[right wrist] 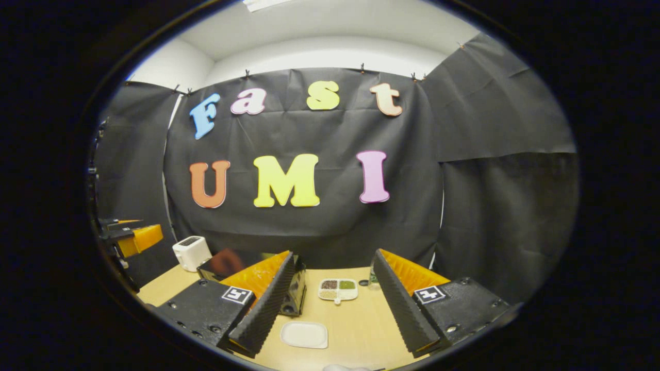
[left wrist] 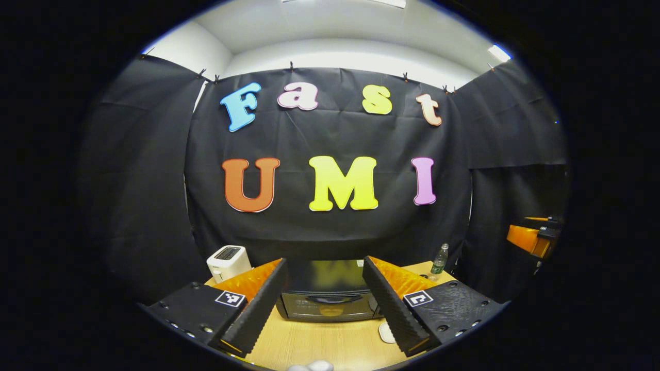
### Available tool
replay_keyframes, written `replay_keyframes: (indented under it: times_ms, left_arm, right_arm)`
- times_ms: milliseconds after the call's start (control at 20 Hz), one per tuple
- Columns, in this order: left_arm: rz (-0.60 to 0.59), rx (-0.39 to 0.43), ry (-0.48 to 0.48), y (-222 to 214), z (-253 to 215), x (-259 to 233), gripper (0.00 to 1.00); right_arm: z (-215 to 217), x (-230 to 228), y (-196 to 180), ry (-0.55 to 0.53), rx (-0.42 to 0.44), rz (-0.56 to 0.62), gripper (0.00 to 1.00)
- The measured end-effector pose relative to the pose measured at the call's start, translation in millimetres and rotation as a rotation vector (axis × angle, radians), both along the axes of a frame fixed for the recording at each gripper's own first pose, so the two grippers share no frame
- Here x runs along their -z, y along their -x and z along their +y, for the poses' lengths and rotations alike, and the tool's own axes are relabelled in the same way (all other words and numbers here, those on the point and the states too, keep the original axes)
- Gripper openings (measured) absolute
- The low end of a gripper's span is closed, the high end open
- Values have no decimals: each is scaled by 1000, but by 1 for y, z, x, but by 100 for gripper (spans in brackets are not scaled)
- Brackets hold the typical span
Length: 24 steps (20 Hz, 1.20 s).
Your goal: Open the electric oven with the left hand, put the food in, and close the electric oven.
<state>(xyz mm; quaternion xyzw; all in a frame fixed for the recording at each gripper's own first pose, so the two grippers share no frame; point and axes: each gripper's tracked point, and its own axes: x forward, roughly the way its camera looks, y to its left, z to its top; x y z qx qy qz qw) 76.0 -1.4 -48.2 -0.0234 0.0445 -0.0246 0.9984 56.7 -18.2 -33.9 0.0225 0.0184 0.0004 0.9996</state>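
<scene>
1. Toward the far edge of the desk (left wrist: 330, 342), framed between the left gripper's own fingers, stands the electric oven (left wrist: 325, 296): black, door shut, a dark handle bar across the upper door.
2. Left gripper (left wrist: 325, 299): fingers spread wide, holding nothing, well short of the oven and aimed at its door.
3. Right gripper (right wrist: 335, 304): likewise spread wide and holding nothing, above the desk's near edge; in the left gripper view it appears as an orange-and-black body at far right.
4. Step in hand (judgement): the approach to opening; the door is untouched and no food has been picked up.
5. Next move (judgement): the left gripper must travel forward, level with the handle bar, take it between or behind the fingers, and swing the door open; whether it hinges downward cannot be told.
6. Food (judgement): a white compartment tray (right wrist: 337, 289) with dark, green and pale fillings lies right of the oven, mid-desk; a plain white rectangular plate (right wrist: 304, 335) lies nearer the near edge. Which is meant cannot be told.
7. Surface: pale wood-grain desk. A white toaster (left wrist: 228, 262) stands at the far left corner, a clear bottle (left wrist: 439, 259) at the far right.
8. Room: black cloth walls, white ceiling with strip lights.
</scene>
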Motion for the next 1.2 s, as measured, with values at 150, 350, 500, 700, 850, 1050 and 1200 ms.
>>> replay_keyframes:
  times_ms: [150, 350, 500, 700, 850, 1050, 1200]
  left_arm:
    - [-23, 1, -9, 17, 2, -16, 96]
    - [-44, -6, 0, 28, 4, -31, 96]
    - [-58, -5, -5, 35, 3, -41, 96]
    - [-72, -3, -5, 38, 4, -48, 96]
    - [-69, -1, -2, 41, 2, -49, 95]
    - [-68, 3, -11, 41, 0, -49, 96]
    - [-69, 3, -10, 40, 0, -48, 96]
  right_arm:
    - [2, -15, 8, 5, 7, -27, 95]
    - [9, -20, 15, 15, 1, -29, 95]
    - [11, -20, 19, 4, 3, -28, 95]
    - [11, -23, 22, 4, 4, -32, 95]
    - [14, -27, 24, 12, 1, -37, 95]
    - [14, -28, 23, 10, 0, -37, 95]
    - [13, -30, 24, 7, 6, -39, 95]
